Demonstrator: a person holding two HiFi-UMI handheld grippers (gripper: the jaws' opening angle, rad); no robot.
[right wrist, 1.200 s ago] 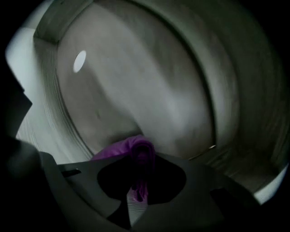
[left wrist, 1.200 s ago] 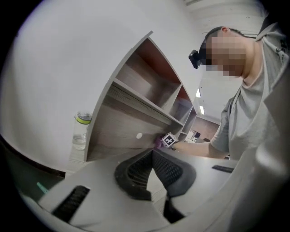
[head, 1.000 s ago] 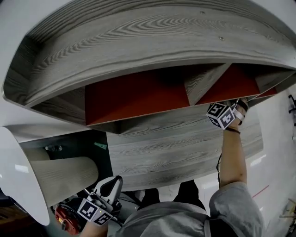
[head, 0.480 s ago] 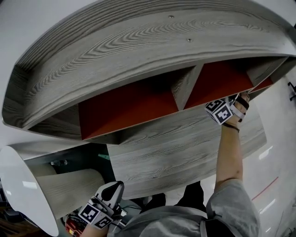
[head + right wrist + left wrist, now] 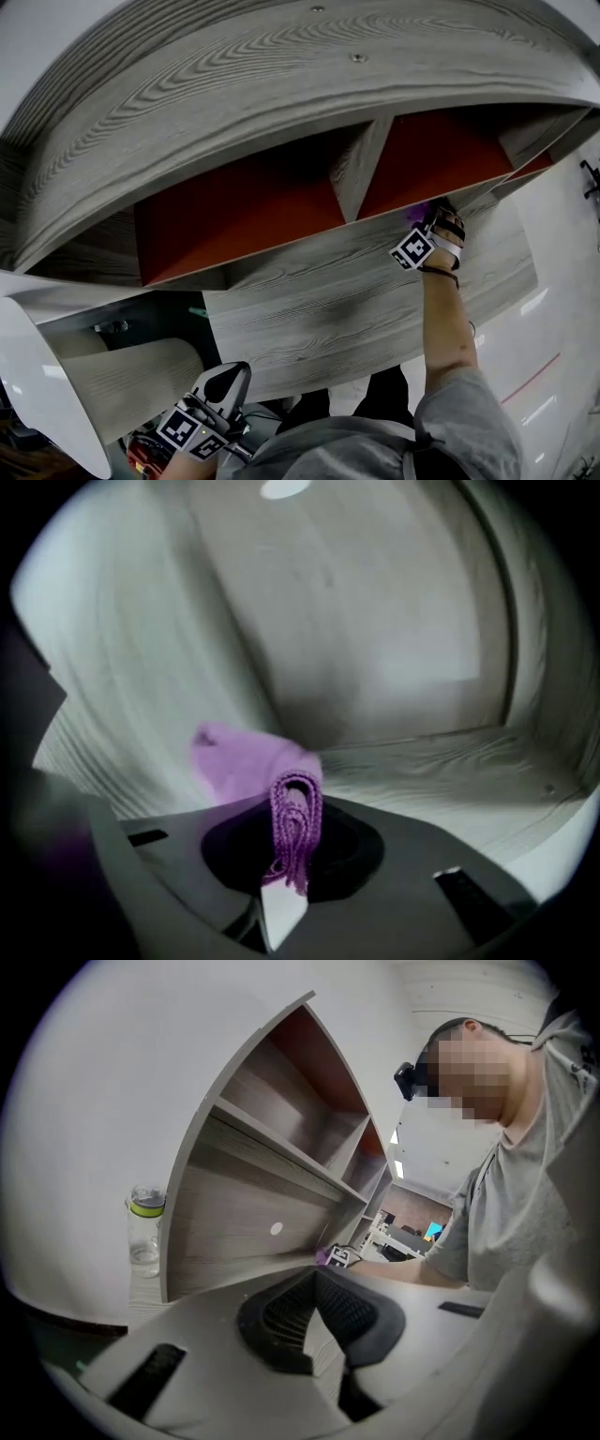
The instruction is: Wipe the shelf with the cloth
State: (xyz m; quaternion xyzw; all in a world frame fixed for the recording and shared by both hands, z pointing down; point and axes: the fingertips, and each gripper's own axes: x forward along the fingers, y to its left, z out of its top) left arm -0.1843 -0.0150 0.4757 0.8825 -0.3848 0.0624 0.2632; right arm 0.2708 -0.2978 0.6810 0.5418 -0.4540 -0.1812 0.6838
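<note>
The grey wood-grain shelf [image 5: 309, 281] has red back panels. A purple cloth [image 5: 415, 212] lies pressed on the shelf board at the mouth of the right compartment. My right gripper [image 5: 423, 221] is shut on that cloth, its marker cube just below. In the right gripper view the cloth [image 5: 246, 759] bunches on the board ahead of my right gripper [image 5: 295, 803], a folded strip clamped between the jaws. My left gripper [image 5: 232, 377] hangs low at the bottom left, away from the shelf, shut and holding nothing. In its own view the left gripper [image 5: 314, 1281] looks along the shelf's side [image 5: 244, 1232].
An upright divider [image 5: 361, 171] splits the two red-backed compartments. A clear water bottle [image 5: 145, 1232] with a green ring stands beside the shelf's side panel. A red object [image 5: 141, 457] lies near the left gripper. The person's torso [image 5: 525, 1194] fills the left gripper view's right side.
My right gripper with the cloth has slid left and outward along the shelf board, from the right compartment's far end toward the divider. The left gripper has stayed low.
</note>
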